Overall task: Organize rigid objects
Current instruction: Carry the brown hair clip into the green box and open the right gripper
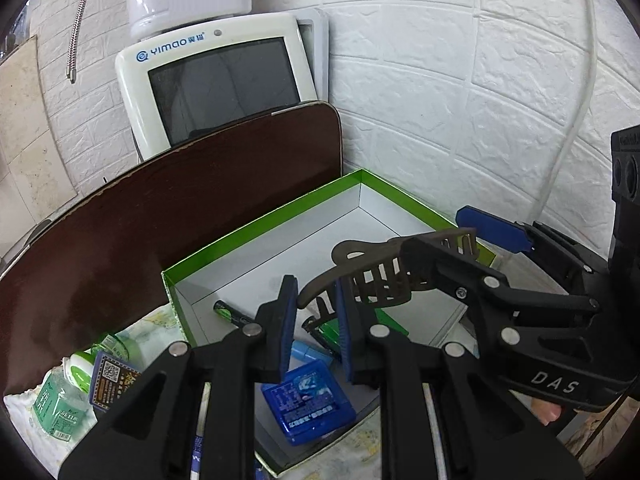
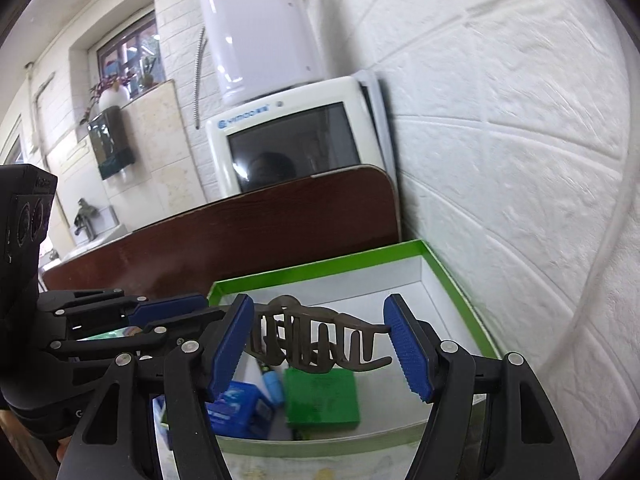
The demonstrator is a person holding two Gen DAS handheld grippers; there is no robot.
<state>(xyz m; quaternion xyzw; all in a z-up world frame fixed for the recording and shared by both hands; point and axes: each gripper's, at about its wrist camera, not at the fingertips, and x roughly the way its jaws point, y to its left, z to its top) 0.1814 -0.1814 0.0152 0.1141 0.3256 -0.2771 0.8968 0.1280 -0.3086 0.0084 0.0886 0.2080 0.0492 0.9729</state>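
Left gripper [image 1: 316, 312]: nearest the left wrist lens; blue pads clenched on the thin end of the hair claw clip [image 1: 372, 256].
Right gripper [image 2: 320, 344]: jaws set wide, bracketing the clip lengthwise; one end against the right pad, the other running behind the left pad; appears to be grasping it.
Hair claw clip: brown, toothed, held in the air between both grippers, above the near half of the box.
Box [image 1: 256, 232]: open, green rim, white inside, set in the far right corner of the surface against the wall.
Blue case [image 1: 308, 404]: flat on the box floor by its near edge.
Light blue tube [image 1: 308, 350]: just behind the blue case, partly hidden by the left fingers.
Green flat pack [image 2: 322, 400]: on the box floor, beside the tube.
Battery [image 1: 232, 314]: lying near the box's left wall.
Green bottle [image 1: 56, 404] and dark packet [image 1: 110, 380]: outside the box, off its left edge, on the patterned cloth [image 1: 160, 322].
Brown board [image 1: 160, 220]: upright behind the box.
White appliance [image 1: 216, 80]: dark screen, behind the board.
Wall [image 1: 460, 80]: white embossed brick, along the box's right edge.
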